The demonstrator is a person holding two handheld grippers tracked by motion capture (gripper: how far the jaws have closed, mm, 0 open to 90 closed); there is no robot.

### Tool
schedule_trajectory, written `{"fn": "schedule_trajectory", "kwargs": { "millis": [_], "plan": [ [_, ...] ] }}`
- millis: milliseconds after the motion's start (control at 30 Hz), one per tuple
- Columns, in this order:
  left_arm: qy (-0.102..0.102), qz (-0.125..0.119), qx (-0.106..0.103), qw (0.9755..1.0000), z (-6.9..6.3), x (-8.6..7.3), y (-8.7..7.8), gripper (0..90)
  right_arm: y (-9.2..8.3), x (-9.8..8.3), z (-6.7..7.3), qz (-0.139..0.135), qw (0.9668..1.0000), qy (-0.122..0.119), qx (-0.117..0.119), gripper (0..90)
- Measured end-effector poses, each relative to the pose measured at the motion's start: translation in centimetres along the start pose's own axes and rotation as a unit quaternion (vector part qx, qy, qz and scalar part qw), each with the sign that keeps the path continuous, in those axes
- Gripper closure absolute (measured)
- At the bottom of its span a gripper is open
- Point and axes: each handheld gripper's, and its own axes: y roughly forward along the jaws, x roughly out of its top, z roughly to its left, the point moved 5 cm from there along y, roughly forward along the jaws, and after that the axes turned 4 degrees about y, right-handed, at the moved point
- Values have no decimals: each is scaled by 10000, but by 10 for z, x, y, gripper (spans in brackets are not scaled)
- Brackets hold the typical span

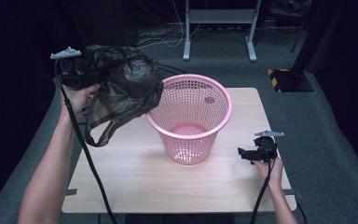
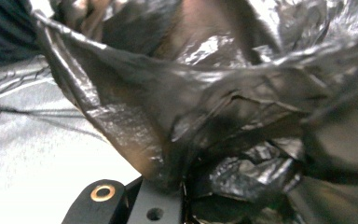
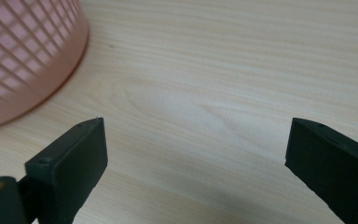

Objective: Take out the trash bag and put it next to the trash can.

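The left tongs [image 1: 81, 74] pinched the bag [image 1: 121, 88], which hung up and left of the basket [image 1: 189, 116], beside its rim. The right tongs [image 1: 247, 153] lay spread and empty on the surface [image 1: 144, 182], right of the basket.

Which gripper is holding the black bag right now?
The left gripper, raised beside the pink basket, clamps the black bag; the right gripper sits open, empty.

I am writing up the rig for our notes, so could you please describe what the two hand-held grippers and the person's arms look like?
Both are black. The left hand-held gripper and the right hand-held gripper each carry a grey three-cornered plate on top and trail a black cable along the forearm. The right one's jaws are flat rectangular black blocks, with a brass-coloured ring near the base. The forearms are bare, with no sleeves or gloves.
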Motion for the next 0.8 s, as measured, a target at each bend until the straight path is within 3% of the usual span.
{"fn": "schedule_trajectory", "kwargs": {
  "millis": [133, 233, 333, 433, 533, 600, 700, 800],
  "plan": [
    [-330, 118, 26, 9994, 15, -30, 8, 882, 7, -10, -3, 52, 9999, 58, -80, 48],
    [-674, 198, -17, 9975, 27, -57, 18, 882, 11, -16, -5, 105, 9998, 62, -184, 47],
    [-1066, 285, -90, 9939, 38, -85, 31, 882, 14, -22, -7, 99, 9995, 35, -293, 47],
    [-1455, 378, -95, 9886, 46, -113, 46, 882, 17, -29, -8, 127, 9990, 7, -423, 47],
    [-1707, 568, 8, 9837, 53, -140, 61, 882, 21, -34, -11, 172, 9988, 18, -459, 44],
    [-1815, 707, 46, 9808, 56, -158, 72, 881, 21, -36, -11, 97, 9986, -12, -526, 47],
    [-1807, 1012, 102, 9783, 56, -182, 88, 880, 20, -38, -11, 35, 9986, -5, -537, 43],
    [-1848, 1150, 134, 9759, 55, -195, 100, 879, 20, -39, -12, -11, 9986, -18, -526, 43]
  ]
}}
